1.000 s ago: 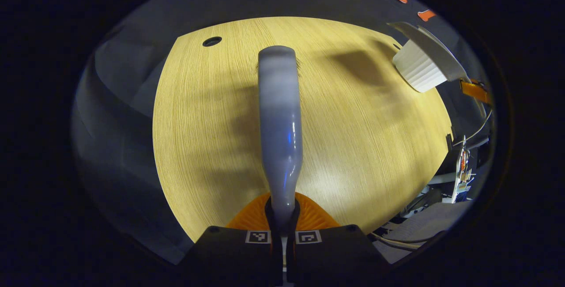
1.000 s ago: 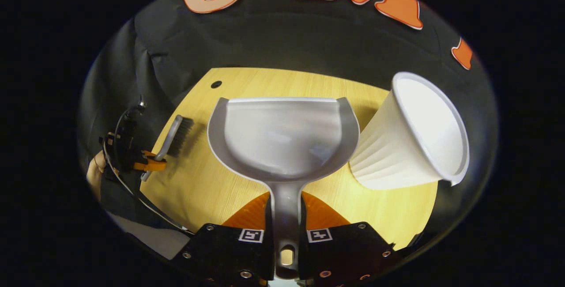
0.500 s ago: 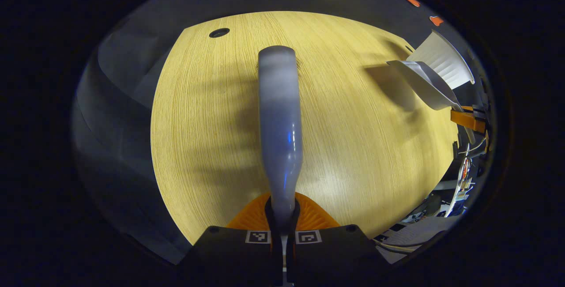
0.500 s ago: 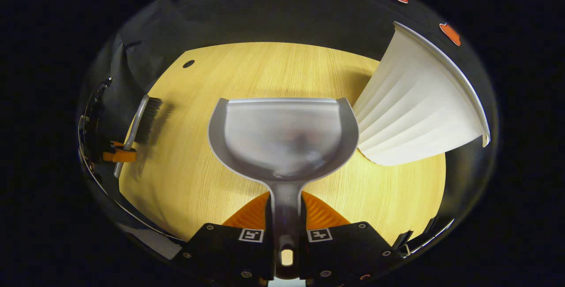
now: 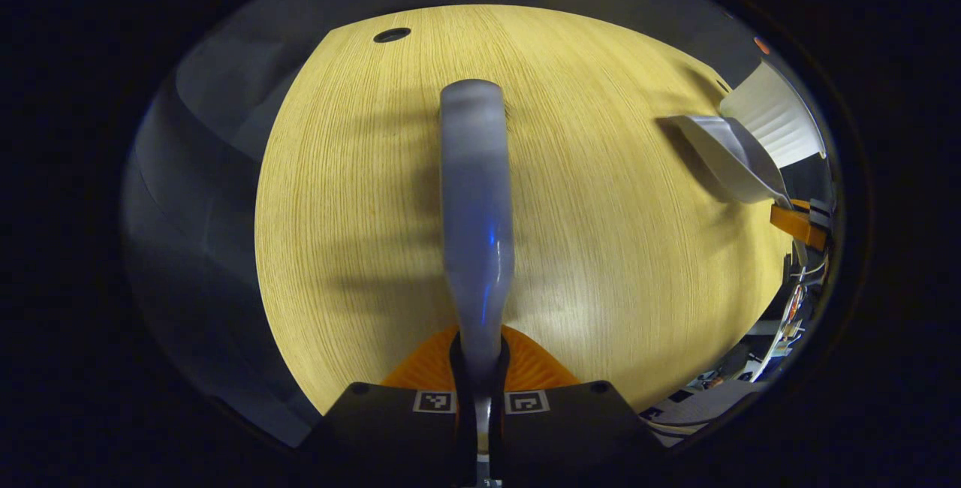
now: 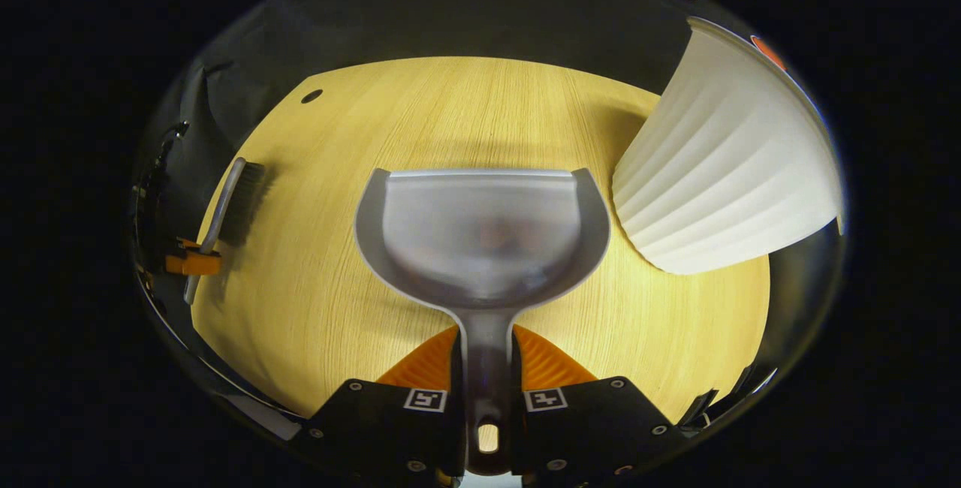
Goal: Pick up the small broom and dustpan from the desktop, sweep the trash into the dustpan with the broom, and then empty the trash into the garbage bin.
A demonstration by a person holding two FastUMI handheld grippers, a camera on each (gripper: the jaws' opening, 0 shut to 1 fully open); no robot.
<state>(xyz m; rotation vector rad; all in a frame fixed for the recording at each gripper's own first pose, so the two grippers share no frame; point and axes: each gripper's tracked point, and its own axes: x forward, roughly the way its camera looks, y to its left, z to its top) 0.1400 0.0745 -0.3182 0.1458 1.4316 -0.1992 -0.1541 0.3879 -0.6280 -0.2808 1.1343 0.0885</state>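
Now dustpan point(image 6: 482, 236) clamped in R gripper point(image 6: 486, 390), bin point(image 6: 724, 173) right

Broom point(image 5: 477, 203): its own handle is hiding the bristles in the left gripper view; handle is blurring along its length. Dustpan point(image 6: 480, 236): a faint smudge is showing inside, too blurred to tell what. Garbage bin point(image 6: 721, 180): its rim is running out of the right gripper view, mouth hidden.

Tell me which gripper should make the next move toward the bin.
Right, probably. The right gripper is shut on the dustpan handle, and the white ribbed bin sits just beside the pan. The left gripper holds the broom farther away over the table.
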